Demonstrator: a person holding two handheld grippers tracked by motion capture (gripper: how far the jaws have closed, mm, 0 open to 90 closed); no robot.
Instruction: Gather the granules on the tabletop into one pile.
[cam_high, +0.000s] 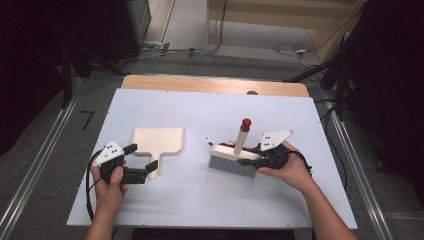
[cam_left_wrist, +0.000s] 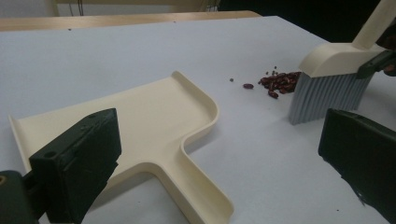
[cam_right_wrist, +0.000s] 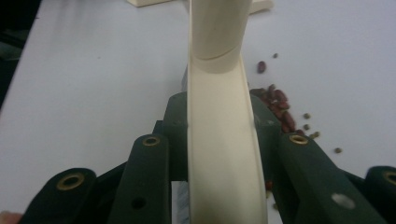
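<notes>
The brush (cam_high: 234, 159) is gripped by the right tongs (cam_high: 250, 159), whose jaws are clenched on its cream back, one on each side, as seen in the right gripper view (cam_right_wrist: 223, 154). The brush stands on its grey bristles on the surface (cam_high: 200, 200), right of the middle and nearer the front edge than the back. Its handle rises tilted from the back and ends in a red knob (cam_high: 245, 123).

A small heap of dark red beans (cam_high: 226, 144) lies on the surface just behind the brush, on the side toward the back edge, touching or nearly touching the bristles. In the left gripper view the beans (cam_left_wrist: 280, 83) are seen against the foot of the bristles, with a few lying loose a little way off.

The cream dustpan (cam_high: 157, 141) lies flat left of the middle, well apart from the brush, its short handle pointing toward the front edge.

The left tongs (cam_high: 141, 159) are released, the jaws standing wide apart. They are held low at the dustpan's handle, one jaw on either side of it, and no contact with it can be made out.
</notes>
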